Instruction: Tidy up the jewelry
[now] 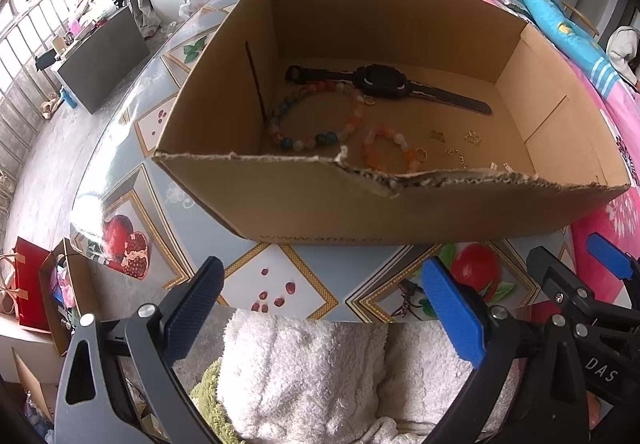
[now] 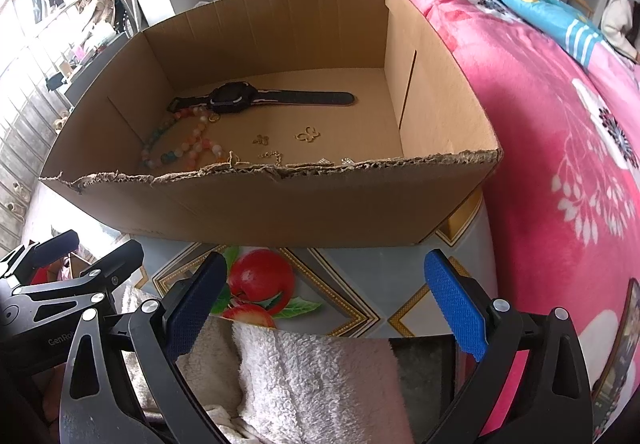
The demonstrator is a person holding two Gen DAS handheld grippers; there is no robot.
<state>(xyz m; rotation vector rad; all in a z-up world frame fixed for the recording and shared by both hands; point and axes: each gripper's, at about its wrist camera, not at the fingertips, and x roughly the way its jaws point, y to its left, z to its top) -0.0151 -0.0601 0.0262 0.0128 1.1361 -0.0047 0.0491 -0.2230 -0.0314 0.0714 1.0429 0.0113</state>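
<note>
Left wrist view: watch (image 1: 384, 82), bracelets (image 1: 316, 116) and small gold bits are already lying in the box (image 1: 304, 212); both hand-held grippers (image 1: 324, 308) (image 2: 324, 304) are hanging wide and empty, so looks nearly done.

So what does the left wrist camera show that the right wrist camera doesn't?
Only the left wrist view shows the red gift bag on the floor, a pomegranate print on the tablecloth, and the right claw from the side.

Only the right wrist view shows the wide spread of pink floral blanket and the left claw from the side.

Both show the cardboard box holding the black watch, the bead bracelets and the small gold pieces, with each camera's own claw open and empty.
</note>
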